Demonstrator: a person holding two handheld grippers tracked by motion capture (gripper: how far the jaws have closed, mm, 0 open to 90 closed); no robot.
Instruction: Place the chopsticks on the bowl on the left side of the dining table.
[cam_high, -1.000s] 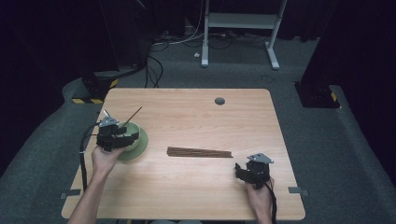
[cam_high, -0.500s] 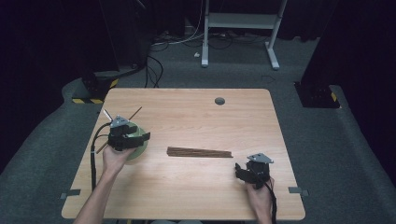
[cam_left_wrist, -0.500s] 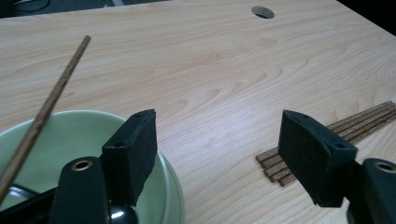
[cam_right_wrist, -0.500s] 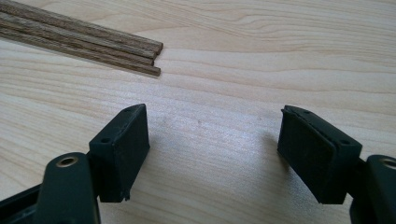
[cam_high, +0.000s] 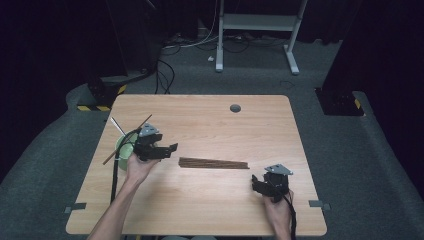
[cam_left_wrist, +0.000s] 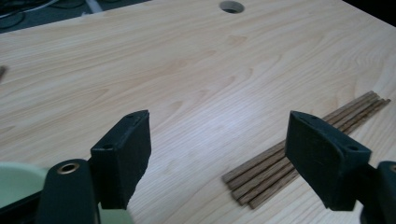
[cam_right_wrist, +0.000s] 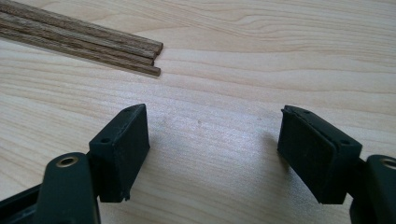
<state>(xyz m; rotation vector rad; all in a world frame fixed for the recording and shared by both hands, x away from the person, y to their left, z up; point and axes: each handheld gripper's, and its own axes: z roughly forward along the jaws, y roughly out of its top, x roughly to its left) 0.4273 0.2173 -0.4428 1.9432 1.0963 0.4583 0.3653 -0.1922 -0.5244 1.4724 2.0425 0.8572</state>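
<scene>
Dark carpet and black cabinets surround the pale wooden tabletop (cam_high: 210, 200) in the high view, with a white frame stand (cam_high: 257, 30) on the floor beyond it. A bundle of brown chopsticks (cam_high: 214, 163) lies flat near the middle of the tabletop, running left to right. At its left end, just short of it, hovers the left hand-held gripper (cam_high: 172, 148), pointed toward the sticks. Behind that gripper a light green cup (cam_high: 122, 147) stands near the left edge with two sticks (cam_high: 125, 134) leaning out of it, crossing each other. The right hand-held gripper (cam_high: 256, 183) sits near the front right of the tabletop, just below the right end of the bundle and apart from it.

Seen from the left gripper view, the left hand-held gripper's jaws are spread wide and have just been opening; nothing is between them but bare wood. The near end of the chopsticks (cam_left_wrist: 299, 149) lies ahead toward the right jaw, partly hidden by it. The green cup's rim (cam_left_wrist: 14, 179) shows at the lower left corner.

Looking along the right gripper view, its jaws are also spread wide over bare tabletop, with the chopsticks' ends (cam_right_wrist: 93, 42) lying beyond the left jaw, untouched.
</scene>
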